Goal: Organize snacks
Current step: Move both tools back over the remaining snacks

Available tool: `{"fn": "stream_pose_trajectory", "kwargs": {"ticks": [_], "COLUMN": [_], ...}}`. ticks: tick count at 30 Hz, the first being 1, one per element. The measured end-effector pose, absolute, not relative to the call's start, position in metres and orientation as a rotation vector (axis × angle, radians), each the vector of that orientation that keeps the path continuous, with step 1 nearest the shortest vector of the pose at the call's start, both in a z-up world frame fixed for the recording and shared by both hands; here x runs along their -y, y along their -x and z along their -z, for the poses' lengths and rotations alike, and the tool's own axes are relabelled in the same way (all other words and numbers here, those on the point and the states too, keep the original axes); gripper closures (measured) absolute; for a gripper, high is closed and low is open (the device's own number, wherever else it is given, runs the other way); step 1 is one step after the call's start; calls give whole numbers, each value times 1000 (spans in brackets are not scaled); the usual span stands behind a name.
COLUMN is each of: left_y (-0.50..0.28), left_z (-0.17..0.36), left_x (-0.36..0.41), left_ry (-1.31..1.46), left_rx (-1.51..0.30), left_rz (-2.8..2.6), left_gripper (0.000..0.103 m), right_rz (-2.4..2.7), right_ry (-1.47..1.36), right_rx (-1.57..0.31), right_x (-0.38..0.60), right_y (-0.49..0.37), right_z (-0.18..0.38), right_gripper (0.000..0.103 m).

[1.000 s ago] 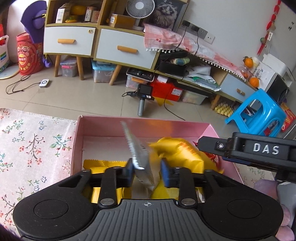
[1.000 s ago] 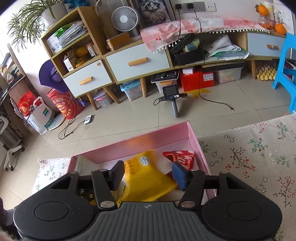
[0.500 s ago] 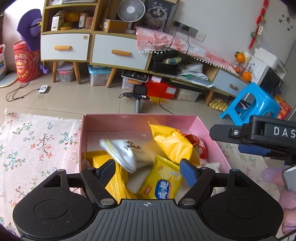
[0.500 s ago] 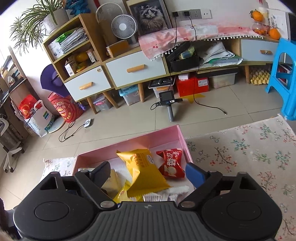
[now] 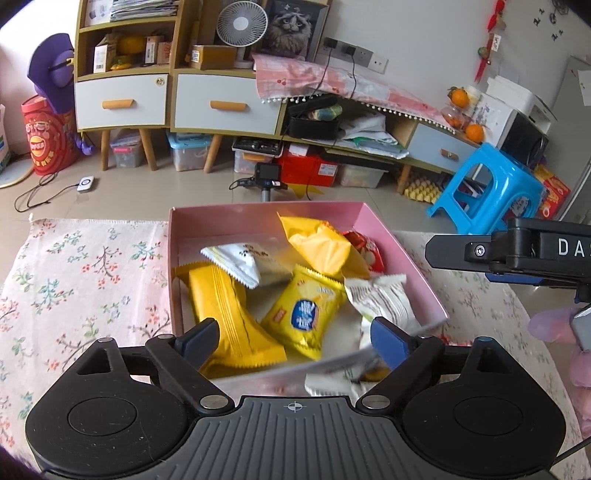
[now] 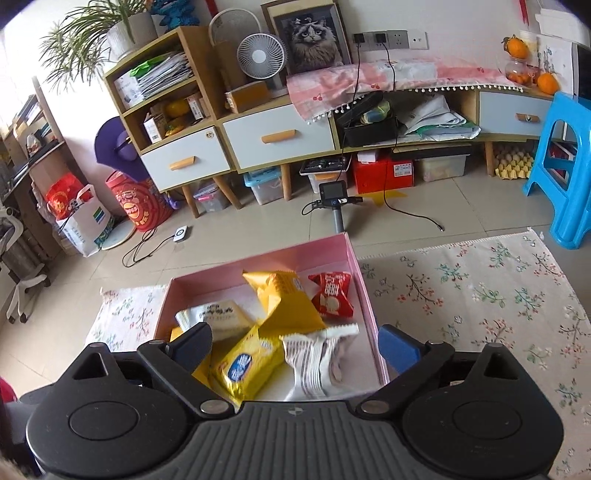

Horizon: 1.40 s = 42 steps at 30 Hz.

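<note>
Flowered cloth is spread under the pink cardboard box (image 5: 402,254) of snack packets.
Left gripper (image 5: 293,334) and right gripper (image 6: 295,343) have just been opened wide; nothing is held.

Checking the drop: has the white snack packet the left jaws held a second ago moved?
Yes. The white snack packet now lies in the pink cardboard box, released as the jaws opened.

I see a beige tiled floor (image 6: 258,236), a low wooden cabinet (image 6: 277,136) with pale drawers along the white wall (image 5: 413,33), and a blue stool (image 5: 491,192).
</note>
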State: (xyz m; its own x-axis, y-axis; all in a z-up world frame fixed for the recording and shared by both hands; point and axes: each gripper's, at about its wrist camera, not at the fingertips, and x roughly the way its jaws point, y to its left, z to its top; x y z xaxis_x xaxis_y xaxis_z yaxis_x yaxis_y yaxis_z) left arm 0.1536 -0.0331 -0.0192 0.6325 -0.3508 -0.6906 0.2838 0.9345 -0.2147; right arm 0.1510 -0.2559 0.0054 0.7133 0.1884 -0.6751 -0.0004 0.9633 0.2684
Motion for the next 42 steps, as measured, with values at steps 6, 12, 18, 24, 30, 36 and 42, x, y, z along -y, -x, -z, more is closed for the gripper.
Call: {"fn": "stream_pose_trajectory", "kwargs": {"ticks": [6, 12, 18, 24, 30, 36, 42], "left_y": [-134, -113, -94, -78, -59, -45, -36], "left_z": [13, 9, 12, 19, 23, 30, 40], "left_x": [29, 26, 21, 13, 4, -5, -18], "left_ry": [62, 37, -2, -10, -12, -75, -116], "left_rx": [-802, -794, -799, -807, -794, -765, -747], "left_rz": [372, 379, 385, 383, 393, 385, 375], "left_gripper": [11, 9, 7, 6, 6, 6, 6], "right_rz": [-122, -138, -150, -166, -166, -160, -156], "right_ry": [-218, -184, -141, -135, -107, -71, -44], "right_rx": [-770, -763, -735, -716, -698, -676, -674], "right_x": [251, 244, 235, 232, 230, 232, 236], "right_y": [-130, -112, -92, -76, -59, -44, -30], "right_z": [-7, -13, -16, -10, 2, 10, 19], "right_gripper": [14, 13, 13, 12, 11, 10, 10]}}
